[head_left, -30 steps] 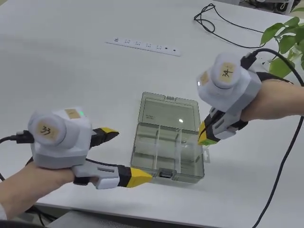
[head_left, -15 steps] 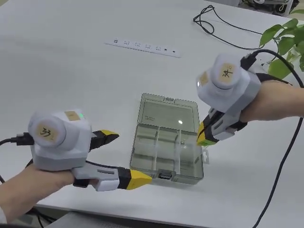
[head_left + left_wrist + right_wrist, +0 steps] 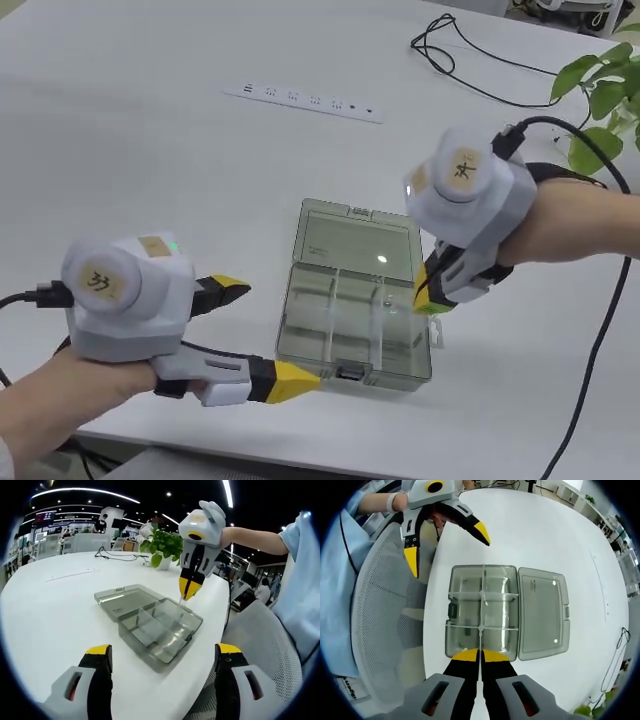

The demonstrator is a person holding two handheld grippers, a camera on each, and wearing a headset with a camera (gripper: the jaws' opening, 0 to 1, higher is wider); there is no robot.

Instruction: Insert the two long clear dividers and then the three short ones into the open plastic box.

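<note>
Pinching a clear divider [image 3: 480, 641] in the right claw [image 3: 428, 300], jaws pressed together on its thin edge, directly over the right-side wall of the open plastic box [image 3: 352, 372]. Pointing the divider down into the box, among seated dividers [image 3: 334, 300]. Holding the left claw [image 3: 272, 332] with jaws wide apart, just beside the front left corner of the box, low over the bench [image 3: 150, 150], with the lid [image 3: 360, 240] lying flat behind.
</note>
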